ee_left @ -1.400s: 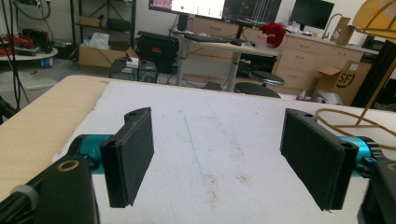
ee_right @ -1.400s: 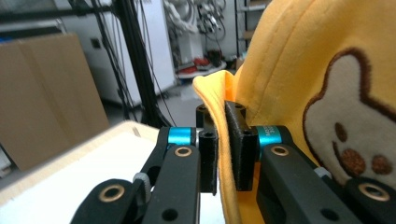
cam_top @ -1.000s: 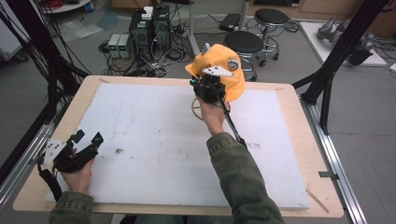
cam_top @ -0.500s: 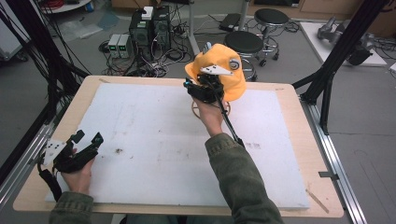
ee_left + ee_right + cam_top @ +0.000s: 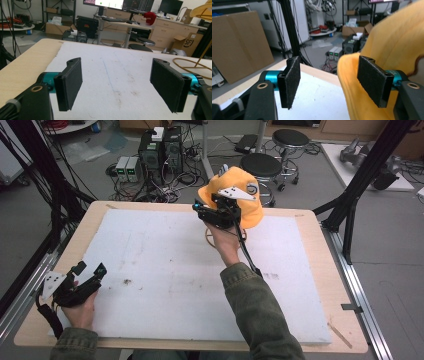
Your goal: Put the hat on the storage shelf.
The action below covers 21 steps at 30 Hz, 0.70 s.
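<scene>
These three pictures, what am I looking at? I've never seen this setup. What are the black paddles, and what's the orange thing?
No robot here: a person holds a two-jaw gripper in each hand. The high view looks down on a wooden table covered by a white foam sheet. The left gripper rests near the table's left edge, jaws open and empty. The right gripper is raised at the far side, open, beside an orange hat on a wire stand. The other two pictures come from cameras riding on each gripper; the black paddles are its own jaws. Nothing is held yet.
</scene>
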### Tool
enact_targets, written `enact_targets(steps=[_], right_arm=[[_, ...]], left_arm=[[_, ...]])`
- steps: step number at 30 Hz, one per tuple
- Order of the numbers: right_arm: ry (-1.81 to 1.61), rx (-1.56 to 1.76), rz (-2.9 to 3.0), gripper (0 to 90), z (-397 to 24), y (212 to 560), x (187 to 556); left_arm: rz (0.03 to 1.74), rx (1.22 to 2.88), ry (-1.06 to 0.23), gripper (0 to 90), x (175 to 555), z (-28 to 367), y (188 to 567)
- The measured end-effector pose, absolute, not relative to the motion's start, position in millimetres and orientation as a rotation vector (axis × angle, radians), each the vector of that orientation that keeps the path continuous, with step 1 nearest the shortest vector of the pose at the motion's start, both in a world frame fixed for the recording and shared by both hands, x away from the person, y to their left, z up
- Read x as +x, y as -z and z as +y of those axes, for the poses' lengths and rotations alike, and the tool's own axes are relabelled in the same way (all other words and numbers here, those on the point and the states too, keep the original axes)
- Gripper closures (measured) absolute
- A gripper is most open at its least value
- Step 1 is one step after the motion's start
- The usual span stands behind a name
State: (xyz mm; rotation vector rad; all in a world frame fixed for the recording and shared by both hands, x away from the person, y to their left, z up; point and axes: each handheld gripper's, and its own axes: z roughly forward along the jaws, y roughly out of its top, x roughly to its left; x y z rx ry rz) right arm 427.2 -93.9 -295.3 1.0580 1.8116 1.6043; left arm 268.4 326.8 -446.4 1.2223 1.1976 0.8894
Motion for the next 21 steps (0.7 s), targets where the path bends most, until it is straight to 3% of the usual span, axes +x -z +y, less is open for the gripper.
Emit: enact_targets(steps=[21], right_arm=[[-1.744,0.892,1.587,22.0,-118,266,398]], left_arm=[[1.197,1.227,-0.887,26.1,268,328,447]])
